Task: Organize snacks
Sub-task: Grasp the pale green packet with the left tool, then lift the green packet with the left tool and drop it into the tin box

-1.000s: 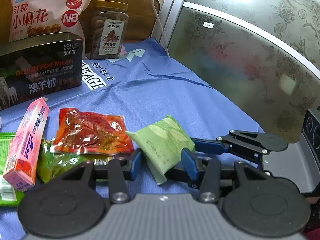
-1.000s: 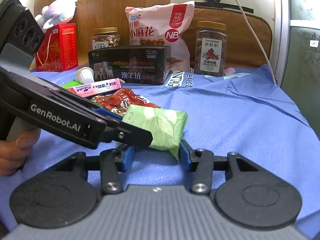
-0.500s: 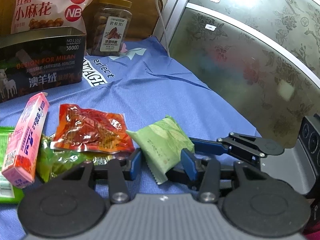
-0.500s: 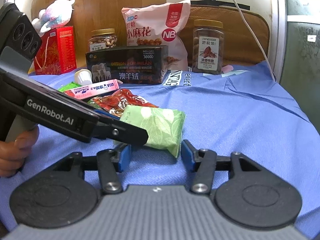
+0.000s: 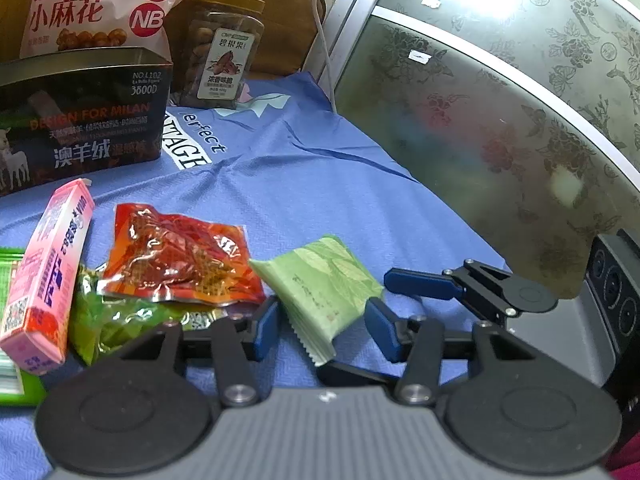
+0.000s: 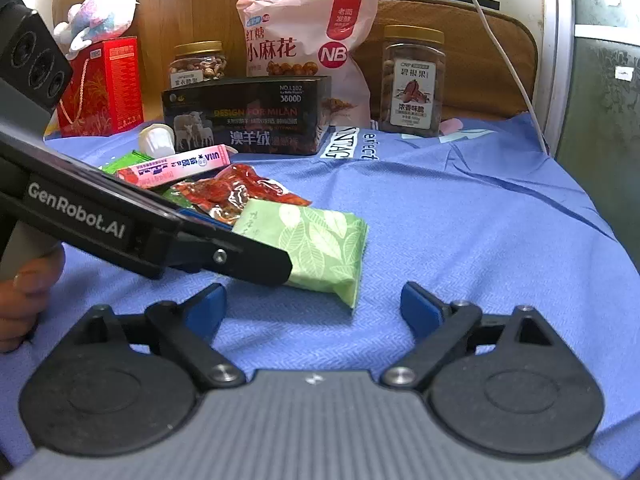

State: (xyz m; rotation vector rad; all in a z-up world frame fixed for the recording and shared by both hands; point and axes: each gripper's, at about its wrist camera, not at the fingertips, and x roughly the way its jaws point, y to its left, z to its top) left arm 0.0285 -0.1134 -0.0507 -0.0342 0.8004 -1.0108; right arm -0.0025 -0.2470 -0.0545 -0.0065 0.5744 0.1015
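A light green leaf-print snack packet lies on the blue cloth; it also shows in the right wrist view. My left gripper stands open around its near end, without pressing it. My right gripper is open, just short of the packet. It shows in the left wrist view at the right of the packet. A red packet, a green packet and a pink box lie in a pile to the left.
A dark box, a big pink bag, two nut jars and a red gift bag stand at the back. A frosted glass door borders the right side. A white cable hangs there.
My right gripper has opened wider and drawn back a little from the green packet. My left gripper has stayed around the packet and its jaws have widened slightly.
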